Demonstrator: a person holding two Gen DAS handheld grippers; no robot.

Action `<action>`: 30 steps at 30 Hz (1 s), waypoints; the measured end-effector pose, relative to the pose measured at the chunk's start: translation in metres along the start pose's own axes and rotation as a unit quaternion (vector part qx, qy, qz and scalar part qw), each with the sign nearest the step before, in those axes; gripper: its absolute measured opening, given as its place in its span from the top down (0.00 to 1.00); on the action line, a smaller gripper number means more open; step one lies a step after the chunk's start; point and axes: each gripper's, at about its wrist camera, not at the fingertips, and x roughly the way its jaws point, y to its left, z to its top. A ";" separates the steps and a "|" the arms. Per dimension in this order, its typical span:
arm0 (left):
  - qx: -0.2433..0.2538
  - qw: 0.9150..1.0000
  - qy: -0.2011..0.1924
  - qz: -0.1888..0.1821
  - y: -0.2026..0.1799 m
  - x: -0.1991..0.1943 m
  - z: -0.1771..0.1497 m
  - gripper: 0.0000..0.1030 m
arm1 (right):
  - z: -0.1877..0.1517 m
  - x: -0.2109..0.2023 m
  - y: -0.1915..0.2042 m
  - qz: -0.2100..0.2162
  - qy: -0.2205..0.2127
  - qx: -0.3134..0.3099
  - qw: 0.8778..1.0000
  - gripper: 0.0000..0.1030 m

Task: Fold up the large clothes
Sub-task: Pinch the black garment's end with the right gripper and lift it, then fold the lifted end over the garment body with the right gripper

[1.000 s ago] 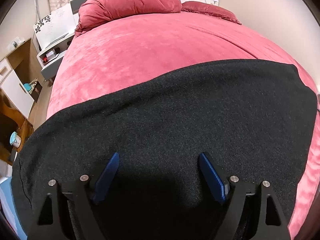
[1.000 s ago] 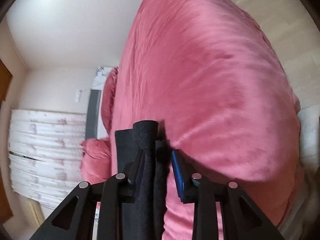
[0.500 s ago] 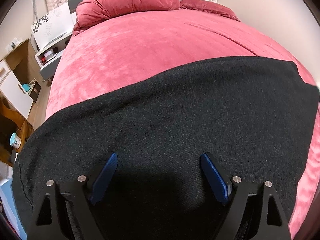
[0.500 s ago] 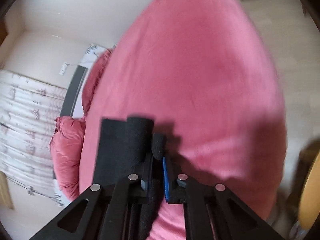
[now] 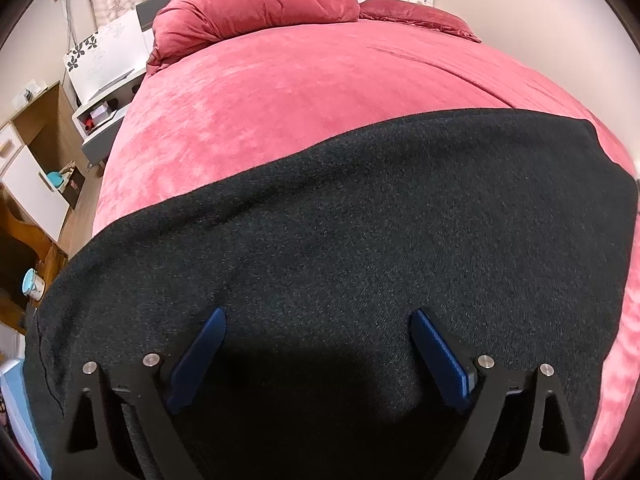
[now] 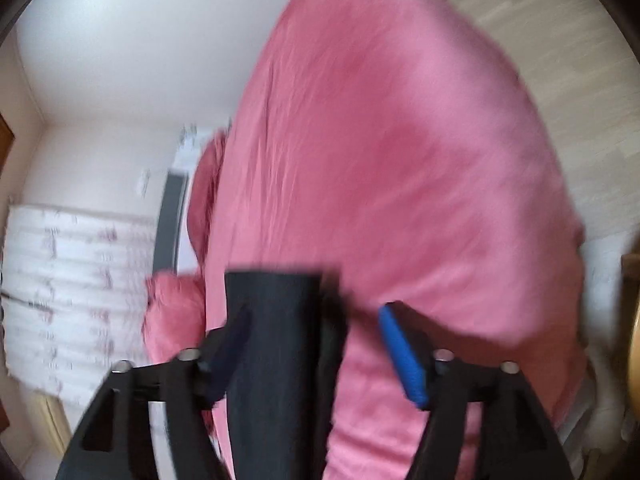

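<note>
Now the right gripper (image 6: 316,320) is just springing its jaws apart — the black garment's (image 5: 360,216) folded edge is sitting loose between them. The left gripper (image 5: 318,320) is hovering spread wide over the cloth, lying flat across the pink bedspread (image 5: 300,96).

The black garment (image 5: 360,240) is a coarse, matt woven cloth with a faintly speckled, woolly nap. The bedspread (image 5: 300,92) beneath is pink plush cloth, velvety with a soft sheen, and the pillows (image 5: 260,4) share that fabric. The left gripper (image 5: 316,344) has matt black plastic arms, smooth blue pads (image 5: 440,356) and shiny metal pins. The bedside cabinet (image 5: 36,128) looks like wood.
</note>
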 end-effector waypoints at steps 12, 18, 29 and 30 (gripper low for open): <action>-0.051 0.998 -0.018 -0.031 0.007 -0.038 -0.020 0.09 | -0.027 0.053 0.064 -0.035 0.026 -0.043 0.998 0.87; -0.135 0.987 -0.062 -0.055 0.027 -0.060 -0.030 0.08 | -0.089 0.034 0.185 -0.010 0.015 -0.262 0.965 0.88; -0.139 0.982 -0.097 -0.080 0.019 -0.087 -0.052 0.09 | -0.430 0.046 0.246 0.046 0.185 -0.736 0.650 0.86; -0.140 0.982 -0.097 -0.081 0.020 -0.088 -0.052 0.09 | -0.458 0.054 0.225 0.028 0.207 -0.762 0.614 0.85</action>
